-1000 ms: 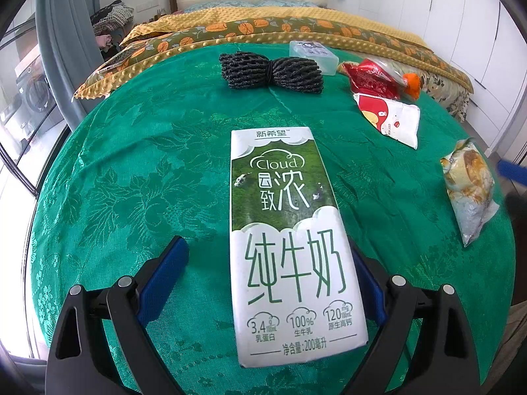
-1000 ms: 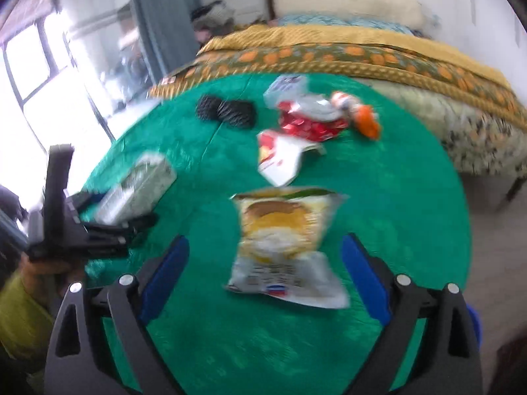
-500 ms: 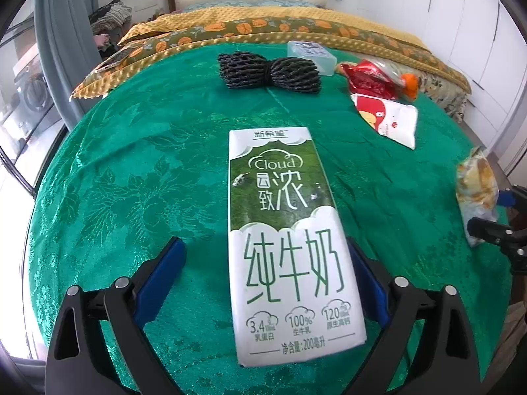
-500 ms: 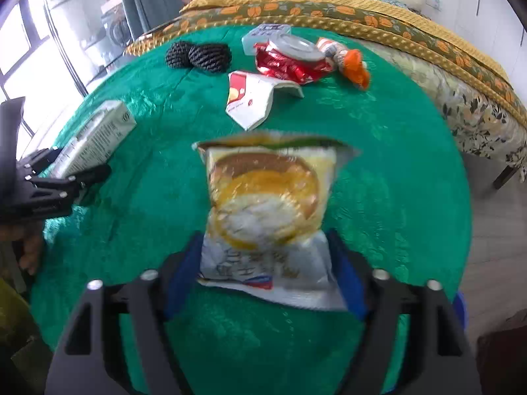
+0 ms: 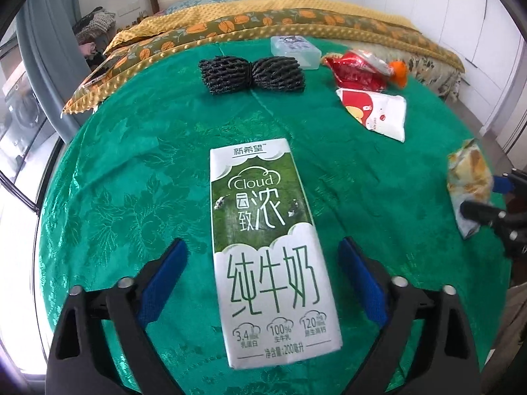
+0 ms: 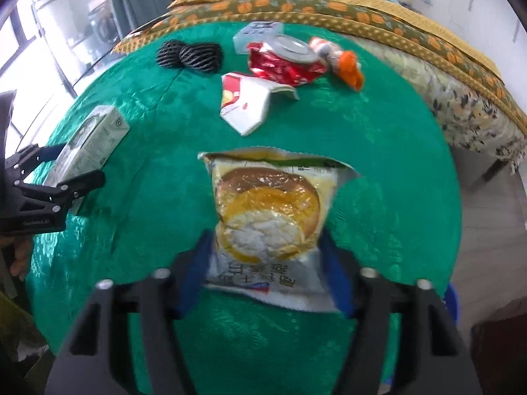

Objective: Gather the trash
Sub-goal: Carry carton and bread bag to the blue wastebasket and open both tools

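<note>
A green and white milk carton (image 5: 266,243) lies flat on the round green table (image 5: 131,164). My left gripper (image 5: 263,263) is open, one finger on each side of the carton, not touching it. The carton also shows in the right wrist view (image 6: 89,144). A yellow bread wrapper (image 6: 270,217) lies on the table between the fingers of my right gripper (image 6: 263,263). The right gripper's jaws press in on the wrapper's lower part. The wrapper also shows at the right edge of the left wrist view (image 5: 469,181).
At the far side lie a black foam net (image 5: 252,74), a clear plastic box (image 5: 294,47), a red crumpled wrapper (image 5: 357,70), an orange item (image 5: 398,72) and a red and white packet (image 5: 375,112). A bed (image 5: 263,23) stands behind the table.
My right gripper moved forward over the bread wrapper and its fingers closed in on it. My left gripper stayed open around the carton, almost still.
</note>
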A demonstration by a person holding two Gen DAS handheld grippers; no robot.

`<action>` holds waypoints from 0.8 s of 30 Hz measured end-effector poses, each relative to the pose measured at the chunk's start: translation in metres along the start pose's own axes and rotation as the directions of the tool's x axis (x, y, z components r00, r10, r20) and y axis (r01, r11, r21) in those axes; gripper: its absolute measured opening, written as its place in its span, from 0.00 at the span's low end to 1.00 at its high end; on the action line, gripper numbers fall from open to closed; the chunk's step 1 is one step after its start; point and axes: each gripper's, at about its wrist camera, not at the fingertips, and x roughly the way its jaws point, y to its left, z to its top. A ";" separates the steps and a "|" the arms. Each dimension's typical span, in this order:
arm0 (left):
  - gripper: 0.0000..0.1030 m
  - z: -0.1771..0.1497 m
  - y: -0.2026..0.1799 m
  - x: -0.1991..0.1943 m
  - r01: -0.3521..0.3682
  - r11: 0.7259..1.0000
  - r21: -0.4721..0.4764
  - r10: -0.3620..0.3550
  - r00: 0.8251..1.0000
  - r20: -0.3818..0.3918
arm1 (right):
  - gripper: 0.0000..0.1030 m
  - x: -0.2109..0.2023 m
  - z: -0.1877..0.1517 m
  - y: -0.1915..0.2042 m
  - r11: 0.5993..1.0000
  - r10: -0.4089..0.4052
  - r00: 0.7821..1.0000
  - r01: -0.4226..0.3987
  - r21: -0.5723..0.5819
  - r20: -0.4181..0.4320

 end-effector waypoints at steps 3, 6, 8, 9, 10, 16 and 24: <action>0.66 -0.001 0.006 -0.001 0.009 1.000 -0.019 -0.009 1.000 -0.009 | 0.43 -0.009 -0.001 -0.007 1.000 0.017 1.000 -0.017 0.024 0.021; 0.49 -0.002 0.012 -0.002 0.031 0.999 -0.042 -0.032 0.999 -0.015 | 0.42 -0.018 -0.004 -0.014 0.998 0.050 0.998 -0.052 0.047 0.035; 0.48 -0.004 0.014 -0.006 0.045 0.997 -0.055 -0.045 0.999 -0.001 | 0.42 -0.025 -0.006 -0.018 0.995 0.082 0.995 -0.085 0.059 0.048; 0.48 -0.004 0.013 -0.009 0.049 0.997 -0.056 -0.049 0.999 0.010 | 0.42 -0.028 -0.008 -0.020 0.993 0.099 0.994 -0.103 0.066 0.054; 0.48 -0.004 0.011 -0.013 0.057 0.997 -0.054 -0.056 0.998 0.021 | 0.42 -0.030 -0.009 -0.021 0.991 0.108 0.992 -0.112 0.070 0.058; 0.47 0.002 -0.023 -0.035 0.143 0.990 -0.017 -0.142 0.989 0.050 | 0.42 -0.045 -0.022 -0.042 0.978 0.168 0.982 -0.177 0.113 0.085; 0.47 0.012 -0.131 -0.059 0.313 0.942 0.117 -0.321 0.946 0.051 | 0.42 -0.089 -0.052 -0.111 0.967 0.109 0.982 -0.141 0.212 0.155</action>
